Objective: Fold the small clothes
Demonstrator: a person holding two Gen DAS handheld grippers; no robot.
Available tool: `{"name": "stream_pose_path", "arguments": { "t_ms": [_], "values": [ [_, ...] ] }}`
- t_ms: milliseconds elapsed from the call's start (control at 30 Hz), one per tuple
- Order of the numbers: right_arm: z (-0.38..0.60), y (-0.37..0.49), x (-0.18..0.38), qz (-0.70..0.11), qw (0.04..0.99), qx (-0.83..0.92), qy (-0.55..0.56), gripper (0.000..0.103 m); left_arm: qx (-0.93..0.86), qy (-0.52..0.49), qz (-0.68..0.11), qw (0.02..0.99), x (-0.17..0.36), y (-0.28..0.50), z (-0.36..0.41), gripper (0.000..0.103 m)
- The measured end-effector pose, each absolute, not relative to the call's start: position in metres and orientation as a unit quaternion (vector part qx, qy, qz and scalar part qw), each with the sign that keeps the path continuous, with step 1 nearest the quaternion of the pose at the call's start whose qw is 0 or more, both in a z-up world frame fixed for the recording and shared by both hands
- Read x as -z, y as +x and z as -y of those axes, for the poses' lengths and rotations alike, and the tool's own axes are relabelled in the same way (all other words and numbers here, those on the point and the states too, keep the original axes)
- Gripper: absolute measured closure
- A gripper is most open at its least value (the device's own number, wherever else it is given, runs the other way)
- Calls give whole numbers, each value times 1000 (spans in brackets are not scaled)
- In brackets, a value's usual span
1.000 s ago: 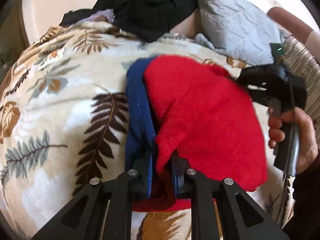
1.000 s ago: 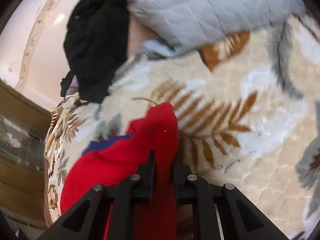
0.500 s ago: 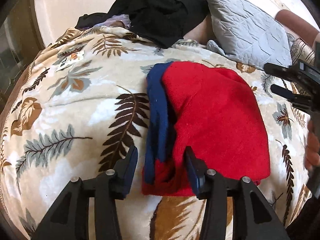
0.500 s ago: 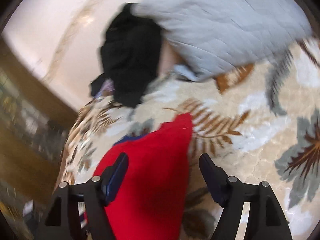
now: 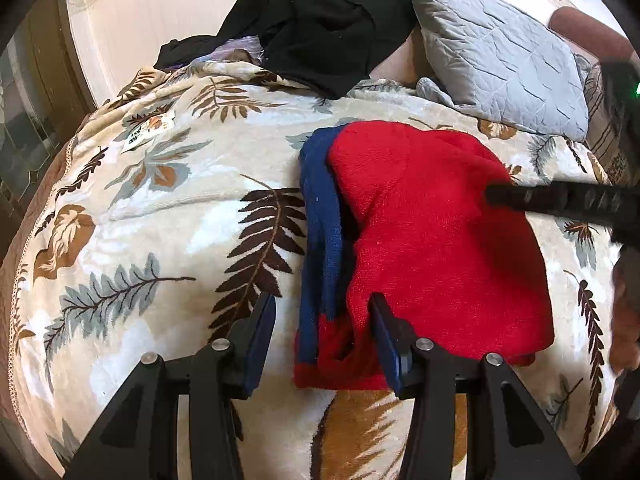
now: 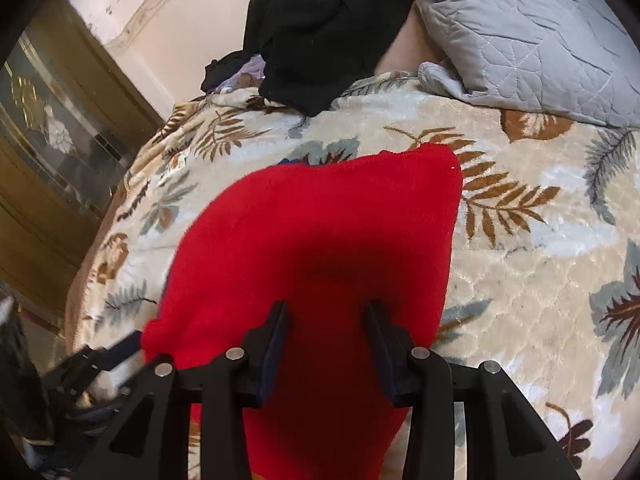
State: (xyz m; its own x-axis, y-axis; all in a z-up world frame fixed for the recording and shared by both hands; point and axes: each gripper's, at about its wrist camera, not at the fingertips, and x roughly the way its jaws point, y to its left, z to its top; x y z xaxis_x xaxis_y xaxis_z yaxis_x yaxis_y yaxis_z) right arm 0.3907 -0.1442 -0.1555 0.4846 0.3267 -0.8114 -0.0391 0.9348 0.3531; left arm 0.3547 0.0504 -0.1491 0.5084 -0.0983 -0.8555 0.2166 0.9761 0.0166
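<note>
Red-and-blue knit garment point(image 5: 432, 240) sits folded between and beyond both tools: left gripper point(image 5: 324, 334) has just been opening and straddles its near hem, gripping nothing; right gripper point(image 6: 326, 340), closing partway, hovers unclamped above. Soft, light, limp, probably best pinched at hem corners on the leaf-print blanket point(image 5: 160, 208).

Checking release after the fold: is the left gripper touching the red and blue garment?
Cannot tell. In the left wrist view the left gripper stands open over the garment, nothing pinched, but its right finger overlaps the red edge.
</note>
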Motion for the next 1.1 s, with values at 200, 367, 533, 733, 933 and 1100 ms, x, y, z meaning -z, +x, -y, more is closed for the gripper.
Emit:
{"name": "stream_pose_path", "arguments": {
  "t_ms": [200,367,533,733,933,1100],
  "values": [
    [133,413,125,-463,863,-130,154,60,89,65,-491,864,152,357,-48,53],
    [105,463,150,-501,841,-137,153,59,89,68,-493,863,154,360,-48,53],
    [96,479,170,-514,837,-126,141,59,90,68,-495,861,156,361,-49,52],
    [117,445,147,-494,839,-150,174,59,97,40,-496,862,145,359,-56,52],
    [141,378,137,-487,844,-145,171,59,87,30,-474,876,127,356,-65,52],
    [139,344,154,-505,842,-127,142,59,75,52,-516,852,159,371,-56,50]
  ]
}}
